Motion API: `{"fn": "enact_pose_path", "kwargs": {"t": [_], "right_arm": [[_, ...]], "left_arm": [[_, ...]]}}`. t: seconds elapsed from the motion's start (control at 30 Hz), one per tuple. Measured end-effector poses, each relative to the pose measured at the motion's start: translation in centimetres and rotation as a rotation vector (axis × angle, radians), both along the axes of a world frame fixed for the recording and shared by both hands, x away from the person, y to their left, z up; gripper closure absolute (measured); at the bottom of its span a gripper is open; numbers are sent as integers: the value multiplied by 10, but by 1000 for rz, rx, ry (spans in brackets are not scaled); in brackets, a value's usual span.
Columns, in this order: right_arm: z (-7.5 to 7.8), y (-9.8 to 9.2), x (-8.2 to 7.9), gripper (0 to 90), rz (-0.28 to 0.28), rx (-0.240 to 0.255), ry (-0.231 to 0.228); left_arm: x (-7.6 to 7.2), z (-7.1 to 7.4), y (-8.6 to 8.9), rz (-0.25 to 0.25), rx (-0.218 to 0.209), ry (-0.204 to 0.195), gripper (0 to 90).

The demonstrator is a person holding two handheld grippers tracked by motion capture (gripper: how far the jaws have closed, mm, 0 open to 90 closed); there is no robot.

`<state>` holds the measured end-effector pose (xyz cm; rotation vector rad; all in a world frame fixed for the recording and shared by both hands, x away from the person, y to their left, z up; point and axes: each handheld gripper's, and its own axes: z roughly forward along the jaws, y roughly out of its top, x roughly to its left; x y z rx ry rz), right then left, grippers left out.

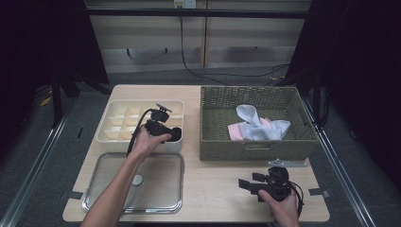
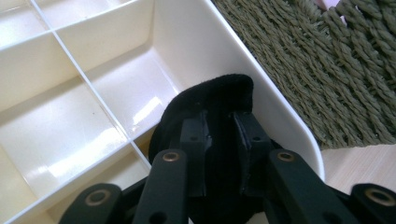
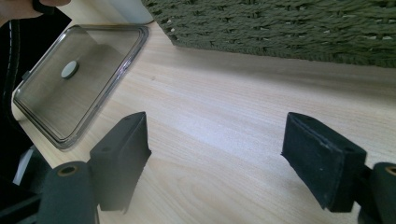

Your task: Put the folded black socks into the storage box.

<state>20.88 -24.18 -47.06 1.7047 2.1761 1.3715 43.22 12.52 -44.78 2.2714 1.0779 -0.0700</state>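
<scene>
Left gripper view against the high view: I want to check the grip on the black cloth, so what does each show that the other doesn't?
The left gripper view alone shows the left hand-held gripper up close: both pads press a folded black cloth over a corner compartment of the cream divided box.

The high view alone shows the clear lid on the table, the white and pink cloths in the basket, and the right hand-held gripper with jaws apart.

Both show the box, the black cloth and the green woven basket.
</scene>
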Motion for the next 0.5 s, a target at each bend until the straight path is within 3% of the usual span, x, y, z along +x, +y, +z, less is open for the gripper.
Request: {"fn": "enact_pose_path", "kwargs": {"t": [0.13, 0.17, 0.33, 0.5], "right_arm": [[0, -1, 0, 223, -8, 6, 4], [0, -1, 0, 223, -9, 6, 5], [0, -1, -1, 223, -9, 5, 3], [0, -1, 0, 224, -12, 7, 3]], "left_arm": [[-1, 4, 3, 0, -23, 7, 699], [-1, 3, 4, 21, -41, 7, 685], [-6, 8, 2, 15, -35, -24, 602], [-4, 10, 10, 50, -83, -8, 565]]}}
